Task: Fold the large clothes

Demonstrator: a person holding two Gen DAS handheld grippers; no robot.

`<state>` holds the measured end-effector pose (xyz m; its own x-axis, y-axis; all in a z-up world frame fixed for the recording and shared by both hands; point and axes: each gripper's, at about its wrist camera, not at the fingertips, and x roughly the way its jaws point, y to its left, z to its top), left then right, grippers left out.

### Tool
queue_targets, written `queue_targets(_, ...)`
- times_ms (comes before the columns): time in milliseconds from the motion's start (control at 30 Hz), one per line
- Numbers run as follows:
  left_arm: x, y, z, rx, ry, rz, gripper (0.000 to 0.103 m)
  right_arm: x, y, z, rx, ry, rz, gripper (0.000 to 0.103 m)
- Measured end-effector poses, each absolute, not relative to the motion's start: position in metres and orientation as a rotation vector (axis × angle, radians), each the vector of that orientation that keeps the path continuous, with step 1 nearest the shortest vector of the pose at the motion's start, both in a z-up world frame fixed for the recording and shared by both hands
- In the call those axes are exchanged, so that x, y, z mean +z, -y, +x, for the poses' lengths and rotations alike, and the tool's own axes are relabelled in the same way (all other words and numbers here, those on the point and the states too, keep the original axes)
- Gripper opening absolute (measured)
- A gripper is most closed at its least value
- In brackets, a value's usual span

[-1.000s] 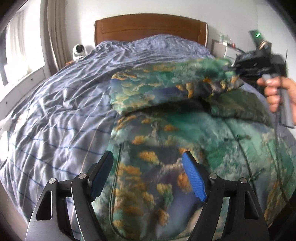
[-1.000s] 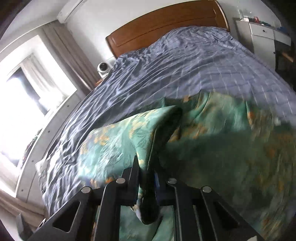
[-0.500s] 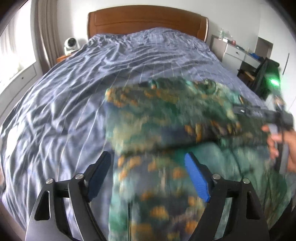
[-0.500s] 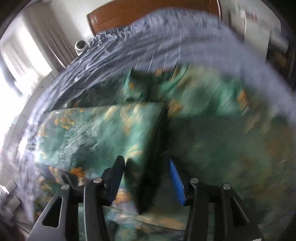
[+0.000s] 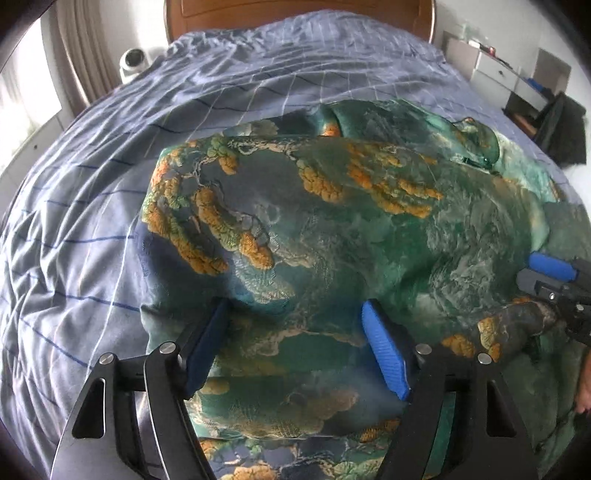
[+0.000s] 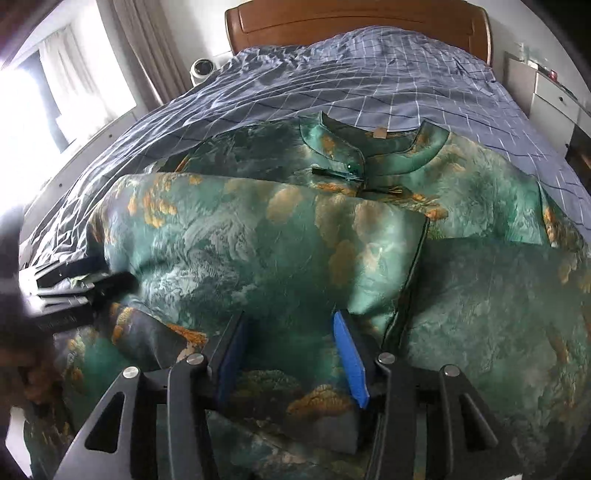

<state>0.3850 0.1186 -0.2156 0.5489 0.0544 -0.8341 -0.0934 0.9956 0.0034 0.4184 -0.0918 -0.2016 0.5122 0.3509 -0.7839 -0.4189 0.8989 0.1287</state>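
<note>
Left wrist view: the left gripper (image 5: 295,343) is seen with blue fingers (image 5: 386,354) spread wide and closing, poised over the garment (image 5: 332,229), nothing pinched between them. Right wrist view: the right gripper (image 6: 291,354) is seen with fingers (image 6: 349,356) parted, cloth lying beneath the gap but not pressed by either pad. The garment, a green brocade robe with orange cloud patterning, is spread on the bed (image 6: 332,88), one panel folded across its body, its stand collar (image 6: 373,147) turned toward the wooden headboard (image 6: 354,22). A checked blue-grey duvet (image 5: 92,221) is noted beneath. A white camera (image 5: 133,61) is noted at the bedside, left of the headboard.
</note>
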Motion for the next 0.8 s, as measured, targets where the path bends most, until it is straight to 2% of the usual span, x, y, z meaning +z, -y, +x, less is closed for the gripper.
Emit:
queue_targets(100,-0.203,-0.117,0.384,0.105,-1.005,-0.049,0.075,-0.201,0.089,0.419,0.457,-0.924,-0.099,0.048)
queue_targets(200,-0.17,-0.115,0.389,0.099,-0.948,-0.066,0.075,-0.203,0.09,0.419,0.46,-0.911,-0.089,0.048)
queue_targets(333,-0.147,-0.11,0.423,0.095,-0.879,-0.047,0.08,-0.205,0.088,0.409,0.459,-0.894,-0.09,0.048)
queue_targets(433,-0.159,-0.115,0.447,0.118,-0.892,-0.054,0.081,-0.206,0.089,0.409,0.457,-0.894,-0.095,0.048)
queue_targets(500,-0.187,-0.127,0.46,0.154,-0.958,-0.1,0.081,-0.206,0.088,0.409,0.454,-0.892,-0.102,0.048)
queue_targets(600,-0.216,-0.142,0.45,0.145,-0.981,-0.196,0.082,-0.206,0.086,0.406,0.447,-0.882,-0.118,0.048)
queue_targets(800,-0.213,-0.132,0.417,0.123,-0.966,-0.137,0.082,-0.207,0.085,0.404,0.442,-0.873,-0.131,0.048)
